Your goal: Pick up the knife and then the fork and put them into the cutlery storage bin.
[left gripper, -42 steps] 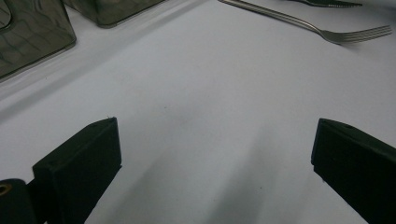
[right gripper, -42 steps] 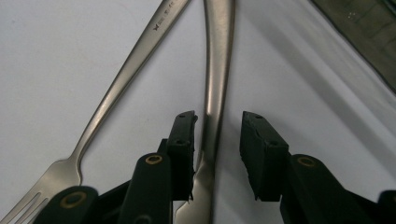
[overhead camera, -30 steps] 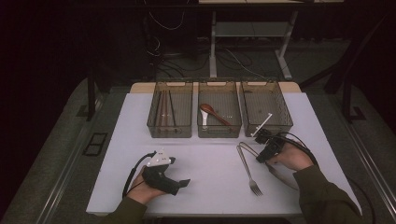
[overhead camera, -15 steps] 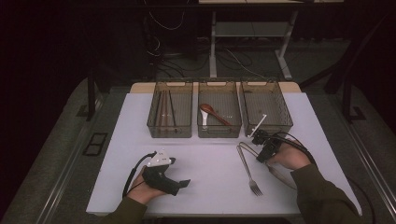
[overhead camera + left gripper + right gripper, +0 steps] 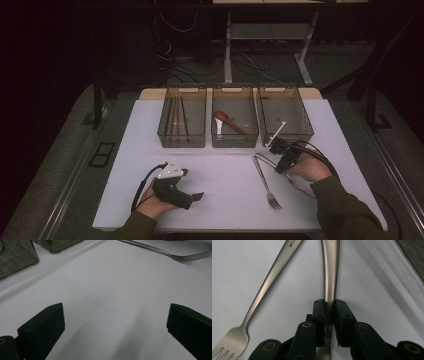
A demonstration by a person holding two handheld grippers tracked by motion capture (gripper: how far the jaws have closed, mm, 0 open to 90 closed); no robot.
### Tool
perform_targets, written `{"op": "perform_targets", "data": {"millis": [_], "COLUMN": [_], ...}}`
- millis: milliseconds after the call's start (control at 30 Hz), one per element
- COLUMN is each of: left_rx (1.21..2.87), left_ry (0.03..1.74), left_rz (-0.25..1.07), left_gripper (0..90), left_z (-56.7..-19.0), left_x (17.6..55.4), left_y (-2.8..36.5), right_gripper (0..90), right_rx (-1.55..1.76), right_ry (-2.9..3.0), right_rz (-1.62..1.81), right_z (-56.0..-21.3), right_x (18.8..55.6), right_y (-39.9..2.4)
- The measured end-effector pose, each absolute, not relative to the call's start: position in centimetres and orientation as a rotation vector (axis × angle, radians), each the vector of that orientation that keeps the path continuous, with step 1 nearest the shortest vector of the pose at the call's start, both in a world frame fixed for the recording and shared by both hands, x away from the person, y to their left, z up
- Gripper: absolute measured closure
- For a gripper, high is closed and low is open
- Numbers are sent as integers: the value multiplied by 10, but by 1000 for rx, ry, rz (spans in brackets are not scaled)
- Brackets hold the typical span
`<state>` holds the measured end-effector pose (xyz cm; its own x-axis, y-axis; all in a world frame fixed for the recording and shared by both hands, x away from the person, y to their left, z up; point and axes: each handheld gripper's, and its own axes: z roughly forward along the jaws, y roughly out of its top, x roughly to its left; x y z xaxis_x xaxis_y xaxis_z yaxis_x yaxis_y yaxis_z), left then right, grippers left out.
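The right gripper [image 5: 330, 302] is pinched narrow on a plain metal utensil handle [image 5: 330, 270]. Its jaws have just been closing, and both pads now press the handle's sides. The held handle lies on the white table [image 5: 225, 170] just beside the fork [image 5: 269, 282], on the side away from the left gripper. The two handles draw together at their far ends and spread apart towards the tines (a shallow V in the high view). What sort of utensil the handle belongs to cannot be told.

The left gripper [image 5: 115, 322] stands wide, with nothing between its jaws. It rests low over bare table, well apart from the fork [image 5: 264, 177].

The only writing is a small stamped mark on the fork's handle near its end. It is cut off at the picture's edge and unreadable.
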<state>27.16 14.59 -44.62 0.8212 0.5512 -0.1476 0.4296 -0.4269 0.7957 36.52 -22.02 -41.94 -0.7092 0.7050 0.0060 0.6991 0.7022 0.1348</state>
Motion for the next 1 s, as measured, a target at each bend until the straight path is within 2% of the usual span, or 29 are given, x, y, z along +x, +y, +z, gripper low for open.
{"op": "perform_targets", "data": {"millis": [400, 1000], "left_rx": [2084, 2080], "left_ry": [717, 718], "left_rz": [167, 169], "left_gripper": [8, 8], "left_z": [-446, -446], "left_x": [272, 272], "left_y": [146, 148], "right_gripper": [795, 801], "right_rx": [1151, 1176], "right_ry": [2846, 2725], "right_rz": [246, 702], "right_z": [-417, -383], "right_x": [364, 363], "right_y": [-228, -268]}}
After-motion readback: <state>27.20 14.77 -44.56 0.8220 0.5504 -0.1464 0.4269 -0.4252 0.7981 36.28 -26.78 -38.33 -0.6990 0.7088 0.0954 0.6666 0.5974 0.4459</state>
